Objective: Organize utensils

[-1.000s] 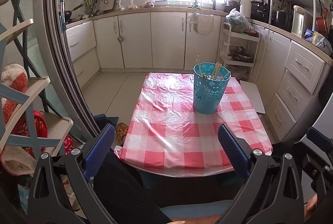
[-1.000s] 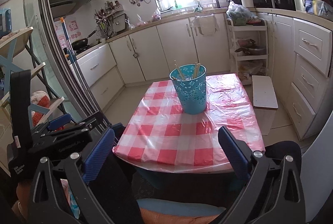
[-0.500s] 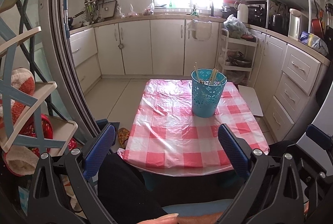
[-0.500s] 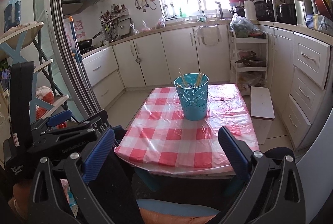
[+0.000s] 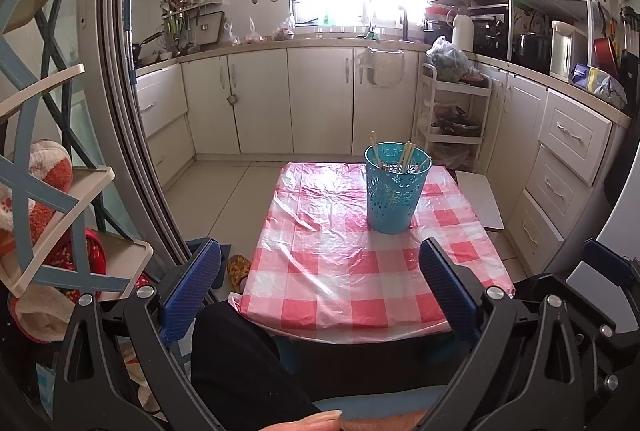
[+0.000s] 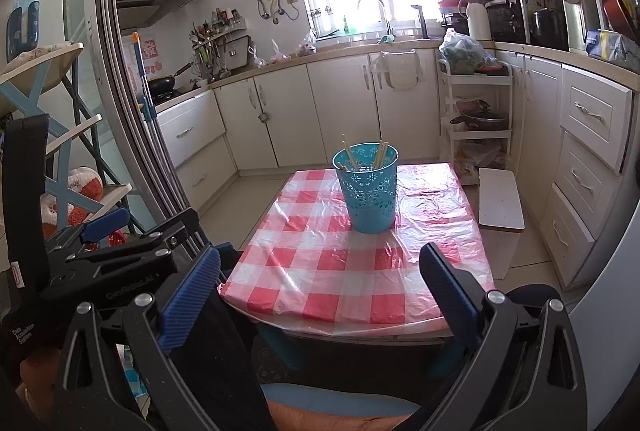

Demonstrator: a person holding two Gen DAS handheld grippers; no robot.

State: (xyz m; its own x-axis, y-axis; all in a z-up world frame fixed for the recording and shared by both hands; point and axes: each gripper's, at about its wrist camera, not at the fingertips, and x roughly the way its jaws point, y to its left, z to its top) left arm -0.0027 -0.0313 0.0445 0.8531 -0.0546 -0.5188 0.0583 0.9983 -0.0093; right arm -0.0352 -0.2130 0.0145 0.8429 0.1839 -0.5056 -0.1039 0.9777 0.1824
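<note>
While both claws gape wide and empty short of the table (image 5: 360, 295), only the right wrist view shows the left gripper (image 6: 120, 247) beside the right gripper (image 6: 320, 283); chopsticks (image 6: 380, 153) stand in the blue holder (image 6: 370, 191).

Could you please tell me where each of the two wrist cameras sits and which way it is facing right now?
Left wrist: on the open left gripper, low before the table, facing the teal holder; a dark trouser leg shows.
Right wrist: on the open right gripper, facing likewise from further right; the left gripper shows at its left.
Shared: table, holder with chopsticks, kitchen cabinets.
</note>
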